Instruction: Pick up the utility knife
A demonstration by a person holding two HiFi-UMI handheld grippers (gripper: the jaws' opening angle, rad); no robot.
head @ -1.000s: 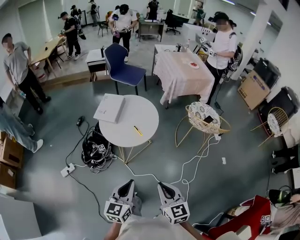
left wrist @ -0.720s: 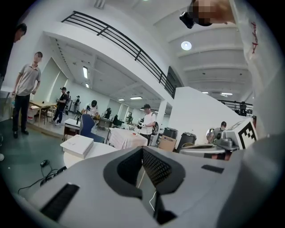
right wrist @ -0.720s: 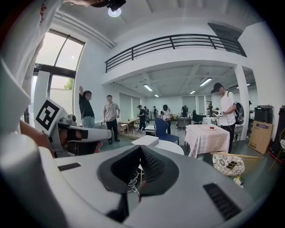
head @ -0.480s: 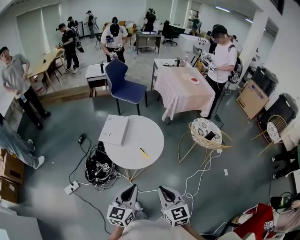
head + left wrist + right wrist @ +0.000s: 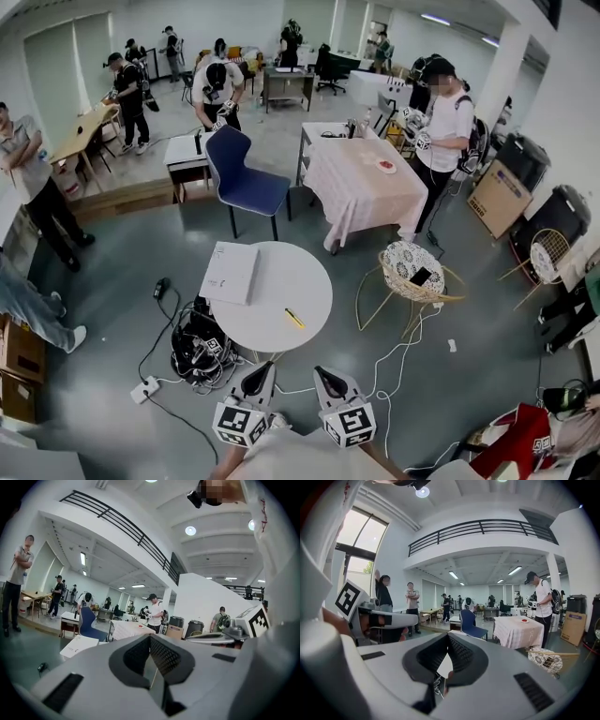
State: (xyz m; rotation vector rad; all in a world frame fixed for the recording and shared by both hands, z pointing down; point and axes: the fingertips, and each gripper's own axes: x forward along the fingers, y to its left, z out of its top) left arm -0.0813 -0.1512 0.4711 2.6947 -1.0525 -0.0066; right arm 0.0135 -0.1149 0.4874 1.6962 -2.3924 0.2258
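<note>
Clearly nearer the right claw (image 5: 322, 372) than the left claw (image 5: 263, 370), both pressed together and empty: utility knife (image 5: 294, 319) on the table's (image 5: 281, 272) near edge, mid-frame, long axis slanting upper-left to lower-right.

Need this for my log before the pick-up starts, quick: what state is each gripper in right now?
Left gripper: closed, jaws together, holding nothing.
Right gripper: closed, jaws together, holding nothing.
</note>
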